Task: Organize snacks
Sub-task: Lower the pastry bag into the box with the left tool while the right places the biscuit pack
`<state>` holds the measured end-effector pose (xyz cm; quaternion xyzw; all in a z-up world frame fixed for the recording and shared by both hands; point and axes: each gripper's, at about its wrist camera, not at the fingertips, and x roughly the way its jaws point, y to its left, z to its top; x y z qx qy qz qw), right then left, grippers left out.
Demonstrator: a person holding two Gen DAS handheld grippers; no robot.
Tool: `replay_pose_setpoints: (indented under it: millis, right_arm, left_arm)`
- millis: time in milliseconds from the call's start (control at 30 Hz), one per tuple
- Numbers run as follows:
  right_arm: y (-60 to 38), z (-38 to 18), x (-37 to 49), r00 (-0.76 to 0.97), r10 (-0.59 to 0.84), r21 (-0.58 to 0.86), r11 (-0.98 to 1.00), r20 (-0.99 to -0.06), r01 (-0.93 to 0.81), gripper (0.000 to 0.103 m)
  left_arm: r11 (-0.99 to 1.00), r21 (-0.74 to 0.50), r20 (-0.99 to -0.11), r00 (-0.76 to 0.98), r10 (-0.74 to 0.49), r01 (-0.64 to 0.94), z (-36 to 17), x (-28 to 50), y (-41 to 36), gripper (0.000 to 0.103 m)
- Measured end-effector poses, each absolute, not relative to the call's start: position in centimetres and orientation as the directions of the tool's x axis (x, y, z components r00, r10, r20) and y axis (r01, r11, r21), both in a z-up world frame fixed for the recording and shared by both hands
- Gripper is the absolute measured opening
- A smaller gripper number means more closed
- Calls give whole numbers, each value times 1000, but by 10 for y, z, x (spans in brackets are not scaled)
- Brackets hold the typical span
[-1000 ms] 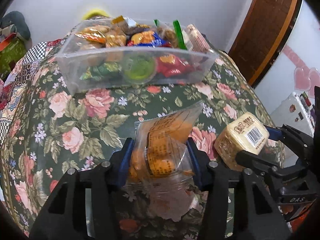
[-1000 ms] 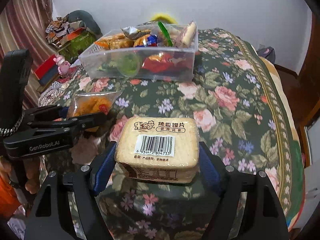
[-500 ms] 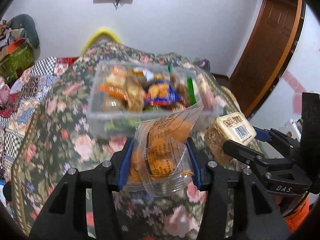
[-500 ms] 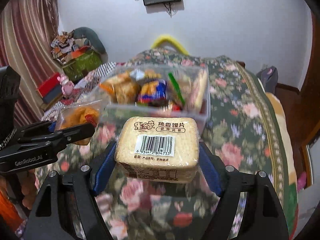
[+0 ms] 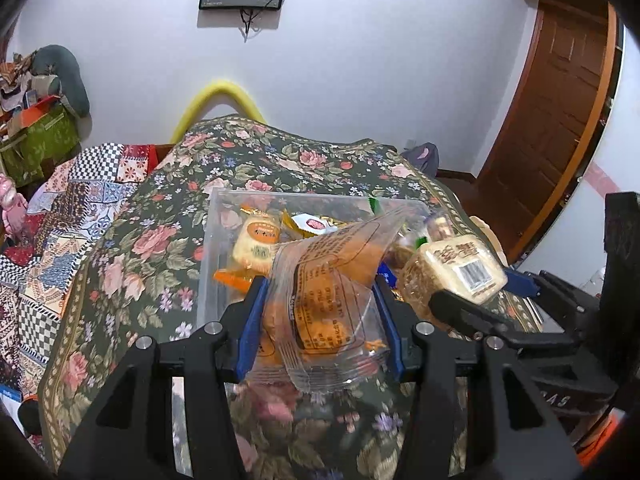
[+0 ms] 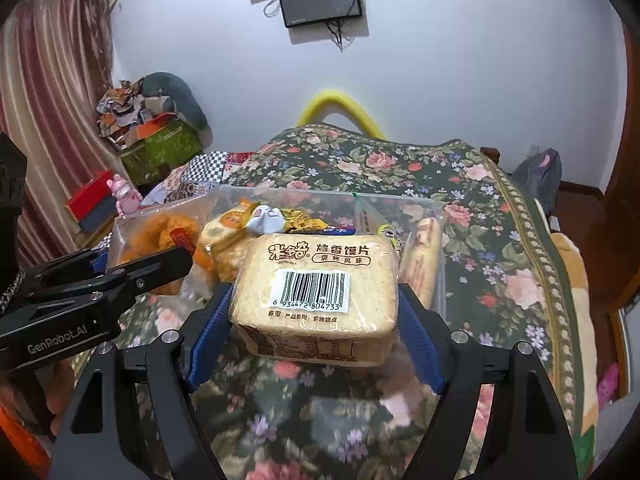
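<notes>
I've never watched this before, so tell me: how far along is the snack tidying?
Mostly done, it seems: the clear bin already holds many wrapped snacks. In hand: the left gripper grips a bag of orange snacks, and the right gripper grips a barcoded pack of toasted slices. Left: dropping both into the bin. No other loose snacks show on the floral cloth.

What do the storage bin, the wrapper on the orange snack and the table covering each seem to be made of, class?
Storage bin: looks like clear rigid plastic; the snacks show through its straight walls.
Wrapper of the orange snack: thin glossy transparent film, probably plastic; it crinkles, catches the light, and carries print.
Table covering: seems woven fabric with a matt printed rose pattern; it drapes over the edge, though a coated cloth cannot be ruled out.
</notes>
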<state>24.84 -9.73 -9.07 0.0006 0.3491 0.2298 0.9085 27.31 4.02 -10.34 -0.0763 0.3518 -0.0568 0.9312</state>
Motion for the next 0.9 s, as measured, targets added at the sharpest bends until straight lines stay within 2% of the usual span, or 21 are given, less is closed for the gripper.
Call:
replay_pose_setpoints:
  millis: [167,367,600,900]
  right_arm:
    - [-92,-99,265,635,412,179,899,-654,-399,76]
    - [-83,-100,267,637,391,135,901,-664,-412,78]
    - [-93,-104,267,594,397,169,900,-699,-402,83]
    - [-106,-66,238,648,408,147,896,-644,-419,83]
  left_arm:
    - [984,-177,-662,737,-136,23,-112,294,45,51]
    - [984,-179,-677,725,-125,1,-120,304,47,52]
    - [978,-209,-693,703,-160,17,-125,300,50,64]
    - [977,-207,-661,729,-175,47,-99,272,45,64]
